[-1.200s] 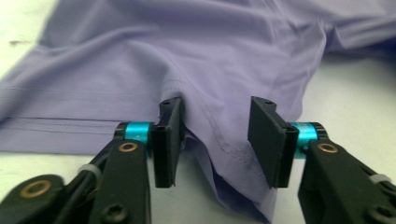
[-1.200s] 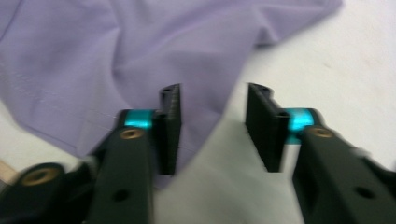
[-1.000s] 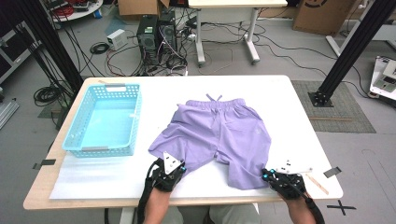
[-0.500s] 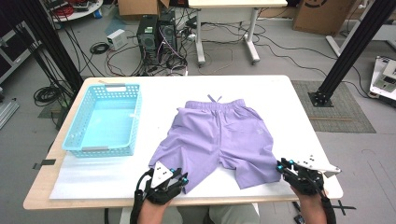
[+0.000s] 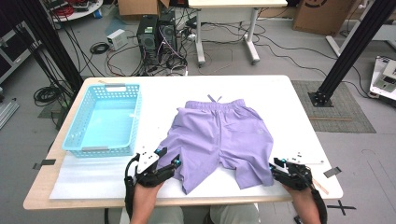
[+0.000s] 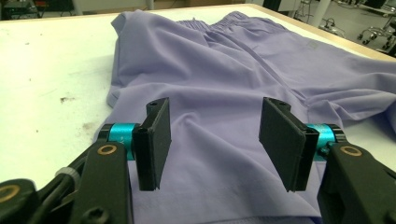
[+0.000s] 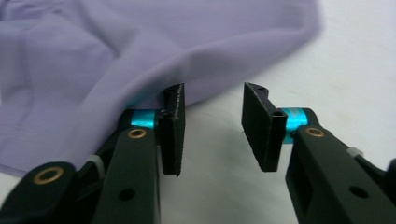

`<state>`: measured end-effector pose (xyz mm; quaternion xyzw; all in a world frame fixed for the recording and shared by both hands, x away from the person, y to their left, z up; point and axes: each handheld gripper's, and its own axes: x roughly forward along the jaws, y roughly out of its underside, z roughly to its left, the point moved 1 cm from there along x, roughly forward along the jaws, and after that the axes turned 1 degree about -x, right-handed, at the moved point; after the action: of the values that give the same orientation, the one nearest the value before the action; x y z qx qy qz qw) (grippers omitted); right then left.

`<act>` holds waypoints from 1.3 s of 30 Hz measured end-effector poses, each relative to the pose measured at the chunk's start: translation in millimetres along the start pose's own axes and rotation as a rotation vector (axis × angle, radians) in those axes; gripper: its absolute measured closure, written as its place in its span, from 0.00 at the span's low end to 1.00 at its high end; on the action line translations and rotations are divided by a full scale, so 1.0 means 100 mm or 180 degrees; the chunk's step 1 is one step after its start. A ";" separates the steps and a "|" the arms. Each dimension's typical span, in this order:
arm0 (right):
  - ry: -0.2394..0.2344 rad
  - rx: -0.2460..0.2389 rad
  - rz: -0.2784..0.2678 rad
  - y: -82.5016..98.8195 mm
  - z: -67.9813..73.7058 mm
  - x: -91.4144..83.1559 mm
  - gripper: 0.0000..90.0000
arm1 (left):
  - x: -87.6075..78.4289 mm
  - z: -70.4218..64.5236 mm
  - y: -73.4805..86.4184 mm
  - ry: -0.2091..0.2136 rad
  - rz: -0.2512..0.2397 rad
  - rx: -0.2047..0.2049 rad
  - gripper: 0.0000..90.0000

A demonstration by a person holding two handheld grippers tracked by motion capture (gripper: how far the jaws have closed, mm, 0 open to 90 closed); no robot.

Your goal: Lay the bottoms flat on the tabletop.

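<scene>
Your table (image 5: 289, 100) is white with a wood edge. Flat on it lie the purple shorts (image 5: 222, 140), legs toward you, and a blue basket (image 5: 105, 119) to their left.

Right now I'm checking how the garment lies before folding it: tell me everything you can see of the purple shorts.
The purple shorts are of thin, smooth lilac cloth with an elastic waistband and a drawcord at the far end. They lie spread flat, lightly wrinkled, on the white table, legs toward the person, right of the blue basket. The left gripper, jaws just opened, hovers over one leg hem; the right gripper, also just opened, sits at the other leg's edge. Neither grips the cloth.
</scene>
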<state>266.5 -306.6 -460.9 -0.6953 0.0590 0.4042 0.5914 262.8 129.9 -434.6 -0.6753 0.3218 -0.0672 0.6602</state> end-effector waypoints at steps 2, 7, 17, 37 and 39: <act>0.0000 -0.0156 0.0096 -0.04 0.10 0.07 0.65 | 0.01 0.02 -0.02 -0.0002 -0.0009 0.0012 0.48; -0.0076 -0.0345 0.0104 -0.15 0.20 0.11 0.64 | 0.06 0.08 -0.07 -0.0014 -0.0013 0.0000 0.48; -0.0299 -0.0444 0.0198 -0.21 0.22 0.22 0.87 | 0.26 0.11 -0.07 -0.0036 0.0067 -0.0021 0.49; 0.0492 -0.0311 0.0145 -0.18 -0.29 -0.44 0.88 | 0.29 0.12 -0.08 -0.0108 0.0115 -0.0011 0.49; 0.0463 -0.0183 0.0077 -0.16 -0.33 -0.42 0.77 | 0.28 0.14 -0.06 -0.0149 0.0149 0.0011 0.49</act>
<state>263.8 -347.2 -422.7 -0.7387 0.0986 0.3613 0.5604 294.0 127.0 -439.7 -0.6678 0.3218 -0.0364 0.6702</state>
